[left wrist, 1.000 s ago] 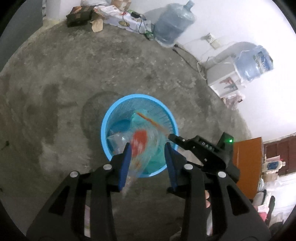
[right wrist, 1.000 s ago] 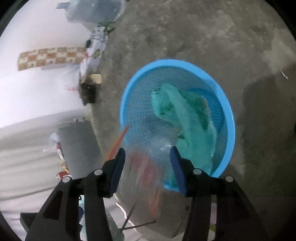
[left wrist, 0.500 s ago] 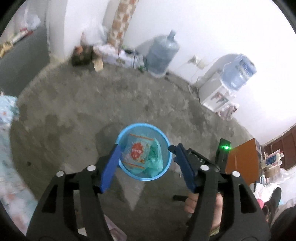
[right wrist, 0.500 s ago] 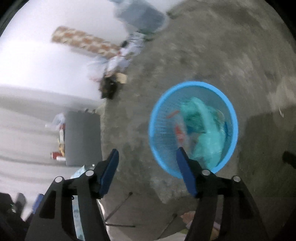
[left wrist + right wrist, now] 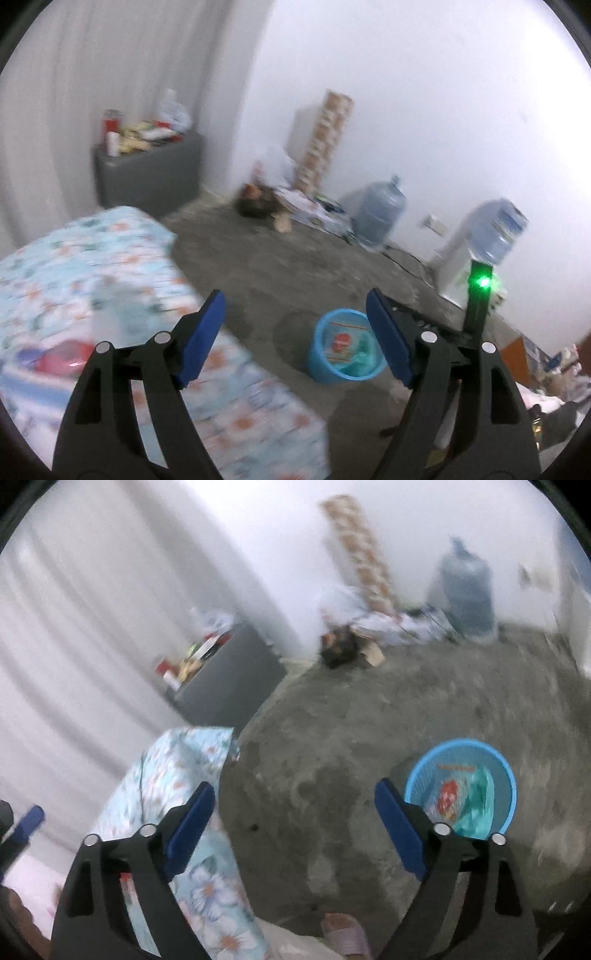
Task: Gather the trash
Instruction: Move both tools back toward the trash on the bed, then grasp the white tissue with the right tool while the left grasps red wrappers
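Left wrist view, left claw opening, empty, right claw likewise, bare floor between.

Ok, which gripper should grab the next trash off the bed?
Probably left. Both jaws are opening, empty, but the left gripper faces the bed where blurred red litter lies; the right gripper faces mostly floor.

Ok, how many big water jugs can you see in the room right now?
2. One water jug stands on the floor against the far wall; the other jug sits upturned on the white dispenser to its right. More could be hidden outside the views.
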`<state>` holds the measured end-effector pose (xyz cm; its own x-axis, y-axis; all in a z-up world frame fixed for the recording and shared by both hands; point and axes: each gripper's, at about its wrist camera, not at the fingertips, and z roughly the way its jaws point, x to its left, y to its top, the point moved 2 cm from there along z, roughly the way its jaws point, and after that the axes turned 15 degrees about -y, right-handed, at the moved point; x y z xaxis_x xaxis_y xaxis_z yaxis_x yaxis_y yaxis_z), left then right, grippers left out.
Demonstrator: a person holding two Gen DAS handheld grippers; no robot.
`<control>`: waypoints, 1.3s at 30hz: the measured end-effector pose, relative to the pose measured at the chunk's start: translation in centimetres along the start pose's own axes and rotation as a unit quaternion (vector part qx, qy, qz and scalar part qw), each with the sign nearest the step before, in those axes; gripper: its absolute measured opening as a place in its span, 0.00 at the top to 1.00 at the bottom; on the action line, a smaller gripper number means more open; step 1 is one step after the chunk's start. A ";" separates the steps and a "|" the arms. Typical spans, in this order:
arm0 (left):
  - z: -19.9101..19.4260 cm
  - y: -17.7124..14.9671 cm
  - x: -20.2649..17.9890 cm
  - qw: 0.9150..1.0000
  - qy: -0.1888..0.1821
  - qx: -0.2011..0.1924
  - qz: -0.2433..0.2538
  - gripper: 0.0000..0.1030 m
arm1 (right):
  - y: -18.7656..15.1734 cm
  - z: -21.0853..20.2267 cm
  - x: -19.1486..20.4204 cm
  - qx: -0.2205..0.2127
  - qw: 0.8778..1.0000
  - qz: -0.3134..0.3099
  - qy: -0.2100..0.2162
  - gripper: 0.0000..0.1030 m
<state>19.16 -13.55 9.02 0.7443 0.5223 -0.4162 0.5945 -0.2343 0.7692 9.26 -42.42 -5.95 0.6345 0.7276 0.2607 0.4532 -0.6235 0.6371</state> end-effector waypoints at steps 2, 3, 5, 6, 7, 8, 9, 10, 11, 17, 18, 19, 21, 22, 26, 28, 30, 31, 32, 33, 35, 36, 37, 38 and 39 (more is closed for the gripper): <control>-3.4 -0.7 1.2 0.999 0.023 -0.022 -0.009 0.26 | -0.4 -0.8 2.3 -0.007 0.999 -0.037 -0.012 0.10; -5.6 -1.1 2.2 0.998 0.042 -0.038 -0.018 0.25 | -0.6 -0.9 3.1 -0.007 0.998 -0.050 -0.021 0.10; -8.8 -2.0 3.7 0.995 0.073 -0.059 -0.030 0.24 | -1.2 -1.1 4.4 -0.007 0.997 -0.066 -0.040 0.09; -10.7 -2.5 4.6 0.992 0.096 -0.073 -0.038 0.24 | -1.6 -1.1 5.1 -0.007 0.996 -0.076 -0.051 0.09; -12.0 -2.8 5.3 0.989 0.112 -0.082 -0.045 0.23 | -1.6 -1.1 5.8 -0.008 0.995 -0.081 -0.063 0.09; -13.3 -3.3 6.0 0.987 0.125 -0.090 -0.051 0.22 | -1.8 -1.1 6.4 -0.010 0.993 -0.087 -0.075 0.08; -14.9 -4.0 6.9 0.983 0.141 -0.101 -0.060 0.21 | -2.1 -1.1 7.3 -0.013 0.991 -0.099 -0.091 0.08; -15.8 -4.5 7.4 0.980 0.154 -0.109 -0.066 0.21 | -2.3 -1.0 8.0 -0.014 0.989 -0.110 -0.097 0.07; -17.0 -5.0 8.1 0.976 0.167 -0.117 -0.073 0.21 | -2.5 -0.9 8.8 -0.016 0.987 -0.123 -0.100 0.06; -20.9 -8.5 11.3 0.960 0.217 -0.145 -0.106 0.20 | -4.6 -1.1 13.8 -0.040 0.966 -0.234 -0.099 0.06; -21.3 -8.9 11.9 0.956 0.226 -0.150 -0.114 0.20 | -5.1 -1.2 14.8 -0.049 0.961 -0.253 -0.100 0.06; -21.5 -9.4 12.4 0.954 0.229 -0.152 -0.119 0.20 | -5.3 -1.3 15.4 -0.052 0.959 -0.260 -0.098 0.06; -22.2 -10.1 13.2 0.951 0.229 -0.155 -0.135 0.20 | -5.8 -1.4 16.5 -0.056 0.959 -0.270 -0.068 0.06; -22.2 -10.4 13.6 0.951 0.229 -0.155 -0.140 0.20 | -6.1 -1.6 17.0 -0.056 0.960 -0.270 -0.043 0.06; -22.4 -11.4 14.5 0.949 0.229 -0.155 -0.149 0.20 | -6.2 -2.1 17.9 -0.056 0.966 -0.252 0.019 0.06; -22.3 -11.7 14.8 0.949 0.231 -0.155 -0.152 0.20 | -6.0 -1.9 18.3 -0.037 0.970 -0.235 0.053 0.06; -22.0 -11.9 15.1 0.949 0.227 -0.155 -0.153 0.20 | -5.8 -1.5 18.5 -0.008 0.973 -0.215 0.084 0.06; -21.9 -12.1 15.4 0.949 0.225 -0.155 -0.155 0.20 | -5.6 -1.3 18.6 0.003 0.973 -0.208 0.095 0.06; -21.8 -12.2 15.6 0.949 0.223 -0.155 -0.157 0.20 | -5.4 -0.9 18.8 0.022 0.974 -0.198 0.112 0.06; -21.5 -12.3 15.8 0.950 0.219 -0.155 -0.159 0.20 | -5.5 -0.4 19.1 0.034 0.973 -0.192 0.120 0.06; -21.1 -12.5 16.3 0.951 0.213 -0.154 -0.162 0.20 | -5.5 0.4 19.8 0.062 0.970 -0.185 0.143 0.06; -20.8 -12.5 16.5 0.952 0.209 -0.154 -0.164 0.20 | -5.7 0.7 20.2 0.071 0.969 -0.184 0.150 0.06; -20.5 -12.6 16.7 0.952 0.205 -0.152 -0.167 0.20 | -5.9 1.0 20.7 0.084 0.966 -0.186 0.161 0.06; -20.3 -12.6 17.0 0.953 0.200 -0.150 -0.171 0.20 | -6.1 1.3 21.3 0.094 0.963 -0.189 0.170 0.07; -20.0 -12.6 17.2 0.954 0.194 -0.150 -0.174 0.20 | -6.3 1.6 21.8 0.101 0.960 -0.193 0.176 0.08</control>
<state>18.34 14.79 1.86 0.3149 0.8035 -0.5052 0.6282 0.2225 0.7456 21.24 -23.03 -5.41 0.1601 0.9450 0.2852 0.7463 -0.3050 0.5917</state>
